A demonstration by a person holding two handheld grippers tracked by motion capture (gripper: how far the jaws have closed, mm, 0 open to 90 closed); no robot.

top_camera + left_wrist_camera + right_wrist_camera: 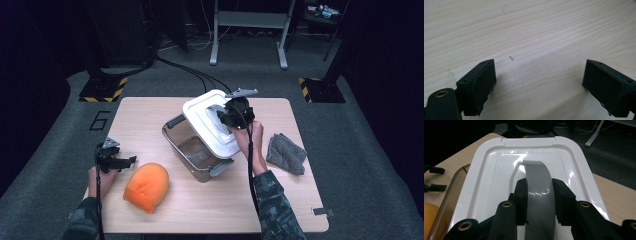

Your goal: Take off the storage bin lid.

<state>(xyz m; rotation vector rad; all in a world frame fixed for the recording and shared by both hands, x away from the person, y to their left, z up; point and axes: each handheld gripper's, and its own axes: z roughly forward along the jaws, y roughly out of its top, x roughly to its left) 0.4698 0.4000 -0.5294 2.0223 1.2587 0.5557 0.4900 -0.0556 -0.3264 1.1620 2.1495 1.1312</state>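
A clear plastic storage box (192,146) stands mid-table. Its white lid (210,120) is tilted over the box's right side, lifted off the rim. My right gripper (227,116) is shut on the lid's grey handle (539,192), with a black jaw on each side of it. The lid (499,165) fills most of the right gripper view. An orange cushion-like object (146,186) lies at the front left. My left gripper (120,162) rests beside it at the table's left edge, open over bare wood (536,37) with nothing between its jaws.
A grey cloth (286,152) lies crumpled to the right of the box. The wooden table (210,210) has free room along the front. Cables and metal stand legs (247,35) are on the dark floor behind the table.
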